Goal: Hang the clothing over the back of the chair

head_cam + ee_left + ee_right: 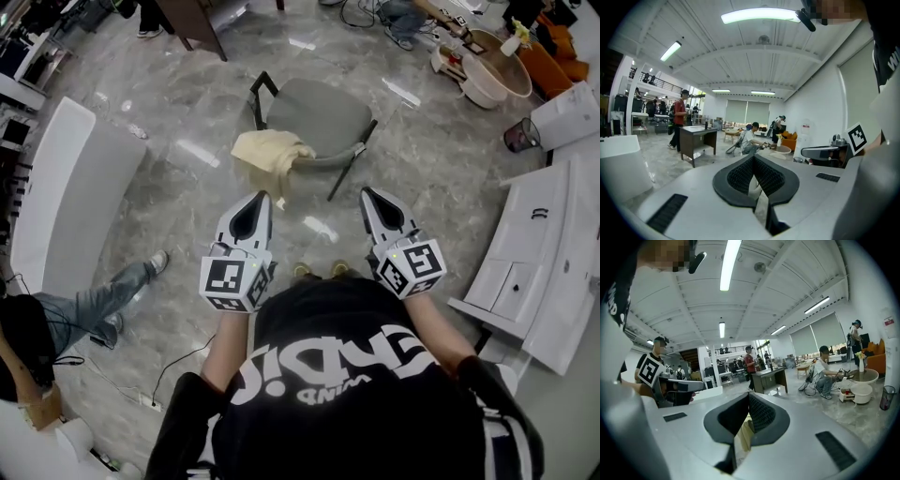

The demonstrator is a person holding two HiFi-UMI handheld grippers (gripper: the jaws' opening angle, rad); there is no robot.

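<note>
Where the clothing lies: the cream clothing [270,156] sits bunched on the left corner of the chair seat nearest the camera. One end hangs over the seat edge toward the floor.
Chair: the chair [323,114] has a grey padded seat and a thin black metal frame. It stands on the floor just ahead of both grippers. From this steep angle I cannot tell which side is its back.
Left gripper: the left gripper [262,196] is clenched, jaws pressed together with nothing between them. Its tip points toward the hanging end of the clothing, near it but not touching.
Right gripper: the right gripper [367,191] is clenched too, and empty. It is held beside the left one and points toward the chair's near leg.
Floor: the floor [187,192] is glossy grey marble.
Surroundings: white cabinet pieces [534,253] lie to the right and a long white panel [66,187] to the left. A seated person in jeans [103,300] is at the lower left.
</note>
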